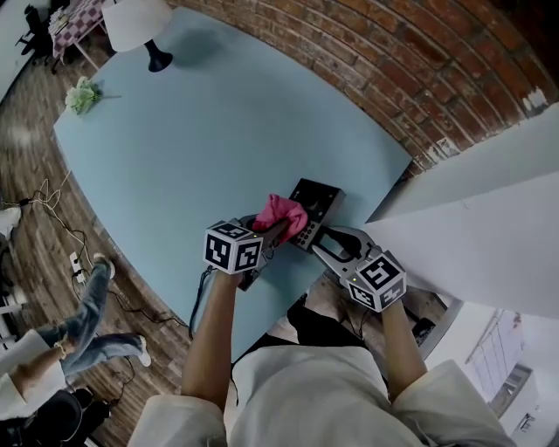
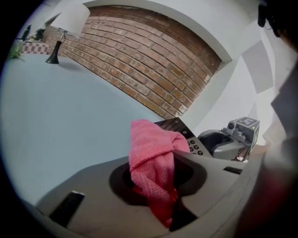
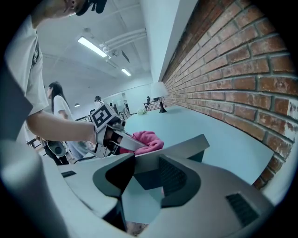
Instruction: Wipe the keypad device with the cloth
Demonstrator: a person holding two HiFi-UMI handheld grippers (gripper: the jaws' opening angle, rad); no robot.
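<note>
Pale blue surface [image 1: 201, 131] in the head view, curving along a brick wall [image 1: 393, 61], white lamp [image 1: 140, 26] and small bunch of flowers [image 1: 83, 94] well apart at its far end. Near the front edge, black keypad device [image 1: 319, 201] lying flat, pink cloth [image 1: 281, 212] bunched on its left part. Clenched on that cloth, left tool [image 1: 272, 231]; at the device's near right corner, right tool [image 1: 325, 240]. Only here: someone's legs [image 1: 83, 319] on the wooden floor [image 1: 35, 175] to the left.

Left gripper view: left tool [image 2: 156, 186] pinching the cloth [image 2: 151, 158] between closed jaws, fabric folded up and over toward the keypad device [image 2: 184, 132]. Brings out the round buttons [image 2: 198, 149], hard to make out from above, and the right tool [image 2: 228, 139] just beyond.

Right gripper view: right tool [image 3: 149, 179] clamped on the near edge of the keypad device [image 3: 177, 148], a grip left unclear from the head. Beyond, left tool [image 3: 123, 142] with the cloth [image 3: 146, 139] resting on the device's top. Adds ceiling lights [image 3: 98, 46] and a person [image 3: 56, 107] standing in the background.
</note>
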